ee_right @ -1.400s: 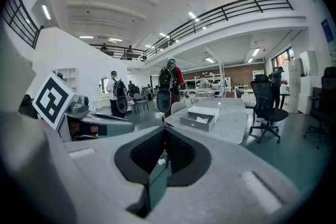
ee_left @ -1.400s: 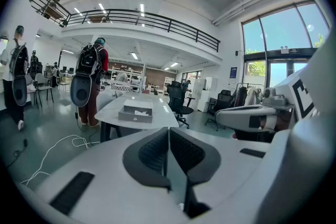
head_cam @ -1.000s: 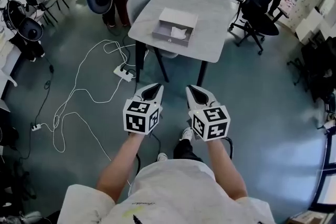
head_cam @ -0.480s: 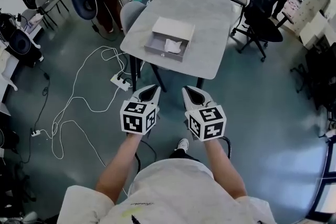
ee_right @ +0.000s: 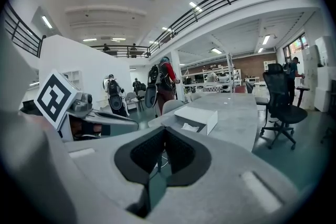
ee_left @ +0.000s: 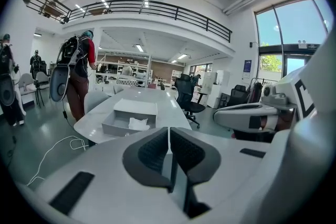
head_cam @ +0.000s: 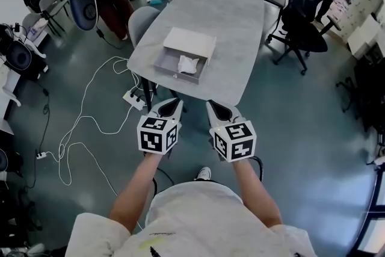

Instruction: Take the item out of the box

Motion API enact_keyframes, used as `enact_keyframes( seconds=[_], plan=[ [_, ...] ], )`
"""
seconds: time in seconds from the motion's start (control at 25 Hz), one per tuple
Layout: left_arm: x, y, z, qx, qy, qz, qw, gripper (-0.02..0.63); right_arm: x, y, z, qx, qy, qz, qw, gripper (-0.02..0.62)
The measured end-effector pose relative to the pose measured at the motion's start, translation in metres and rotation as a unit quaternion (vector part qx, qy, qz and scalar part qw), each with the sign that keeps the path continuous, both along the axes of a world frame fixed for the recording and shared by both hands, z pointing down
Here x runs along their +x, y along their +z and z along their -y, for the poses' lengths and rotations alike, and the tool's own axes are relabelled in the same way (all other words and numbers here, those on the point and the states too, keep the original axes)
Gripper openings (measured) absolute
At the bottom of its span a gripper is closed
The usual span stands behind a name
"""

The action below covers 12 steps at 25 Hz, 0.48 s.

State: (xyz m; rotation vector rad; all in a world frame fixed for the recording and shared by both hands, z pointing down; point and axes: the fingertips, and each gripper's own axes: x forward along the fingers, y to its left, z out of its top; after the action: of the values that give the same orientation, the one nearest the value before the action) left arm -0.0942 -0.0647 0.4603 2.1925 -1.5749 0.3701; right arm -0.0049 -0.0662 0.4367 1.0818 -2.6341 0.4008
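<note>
Head view puts you well short of the counter (head_cam: 231, 15), with the left hand-held gripper (head_cam: 171, 106) and right hand-held gripper (head_cam: 218, 109) both pressed shut and empty. The box (head_cam: 175, 74) sits near the counter's front edge with the white item (head_cam: 187, 64) inside. A clumsy reach could shove it off, and the power strip (head_cam: 133, 97) on the floor might catch your foot. What the item is, you can't tell.
</note>
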Motion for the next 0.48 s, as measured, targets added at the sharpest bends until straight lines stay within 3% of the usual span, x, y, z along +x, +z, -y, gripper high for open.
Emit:
enact_keyframes(
  seconds=[0.48],
  plan=[
    [0.016,0.018,0.050,-0.025,-0.007,0.026,0.9993,0.020,0.020,0.007,0.049,-0.009,-0.014,0.016,1.000,0.005]
  ],
)
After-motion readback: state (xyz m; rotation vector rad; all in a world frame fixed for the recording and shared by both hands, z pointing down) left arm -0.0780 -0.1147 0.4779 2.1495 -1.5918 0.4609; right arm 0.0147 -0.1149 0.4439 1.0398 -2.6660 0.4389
